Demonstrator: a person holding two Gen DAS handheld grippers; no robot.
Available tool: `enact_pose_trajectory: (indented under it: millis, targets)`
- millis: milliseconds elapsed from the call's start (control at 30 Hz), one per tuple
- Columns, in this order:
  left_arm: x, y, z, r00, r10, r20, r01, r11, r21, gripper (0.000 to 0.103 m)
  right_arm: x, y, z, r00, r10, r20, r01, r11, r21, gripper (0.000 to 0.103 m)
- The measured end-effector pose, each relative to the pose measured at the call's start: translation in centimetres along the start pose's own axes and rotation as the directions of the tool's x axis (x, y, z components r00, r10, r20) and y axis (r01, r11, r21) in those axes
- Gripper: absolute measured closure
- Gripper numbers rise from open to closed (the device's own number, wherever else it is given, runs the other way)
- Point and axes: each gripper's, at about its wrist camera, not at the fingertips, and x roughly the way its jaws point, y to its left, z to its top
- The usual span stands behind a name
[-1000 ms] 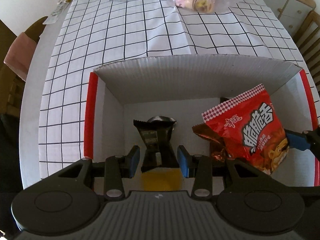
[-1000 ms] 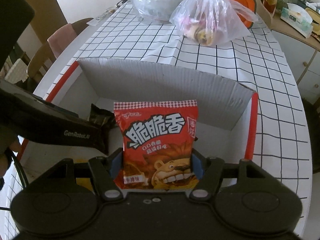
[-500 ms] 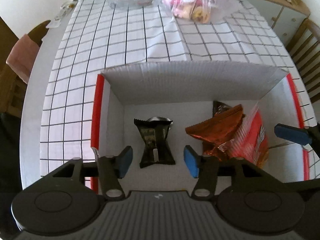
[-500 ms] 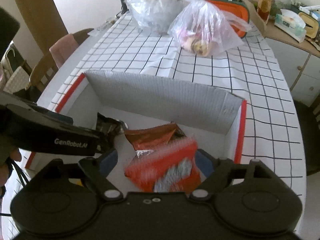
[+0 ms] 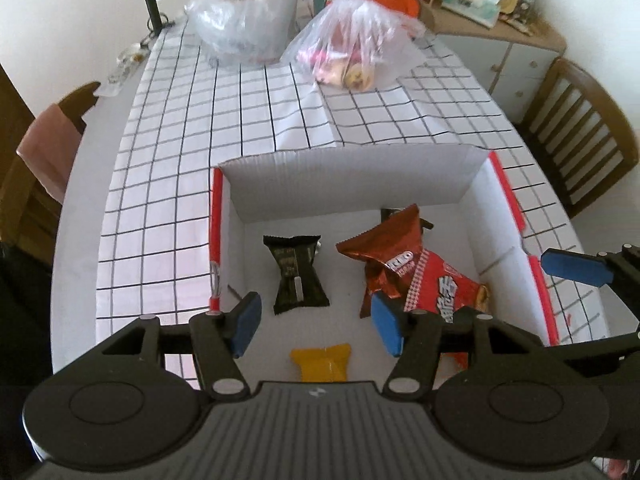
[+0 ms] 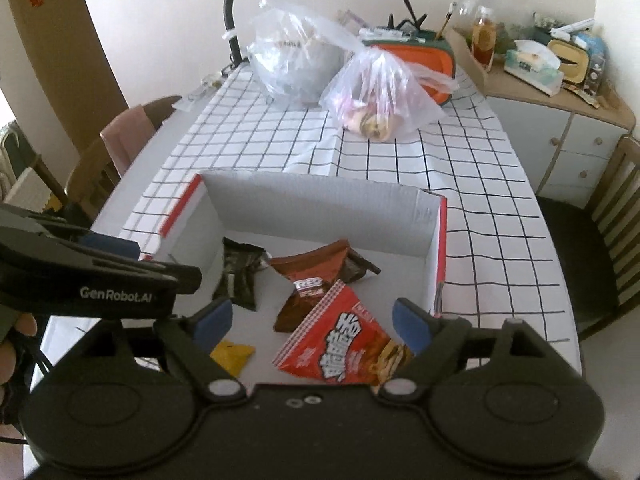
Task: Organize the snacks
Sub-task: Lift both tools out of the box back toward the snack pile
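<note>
Two grippers hang over the cardboard box, both with nothing in their grip. The left gripper has its jaws about half apart, having just been opening, with only the box floor showing between them; nearest it, right at the box's near edge, lies the yellow packet. The right gripper is spread wide — jaws lately opening too — and the red snack bag lies loose on the box floor below, untouched by either pad, corner tipped up onto the brown packet. Left of that in the box, the black packet runs lengthwise away from the left gripper. Everything in the box looks placed. Beyond the box's far wall, across the checked worktop, sits the clear snack bag — my guess for the next reach, slightly nearer the right gripper.
</note>
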Motion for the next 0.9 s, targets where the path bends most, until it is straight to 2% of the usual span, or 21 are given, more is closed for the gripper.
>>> enact_pose_trajectory:
  millis: [367,500,900]
  targets:
    - [-5.8,0.7,-3.1,0.995,-0.032,0.099,0.029,0.999,0.033,0.039,-5.3,2.4,-2.4,0.997,-0.009,0.073,0.007,1.000,0.030,0.009]
    - [-7.6,0.9,-4.6,0.989,-0.057,0.137,0.050,0.998,0.049,0.033,-7.0,3.1,-3.5,0.996,-0.001,0.094,-0.003,0.999,0.040,0.004]
    - [-10.6,2.3,-9.9,0.980,-0.122,0.157,0.109,0.990,0.088,0.028,-9.9,5.3,-8.1,0.992,0.066,0.110,-0.072,0.996,0.047,0.000]
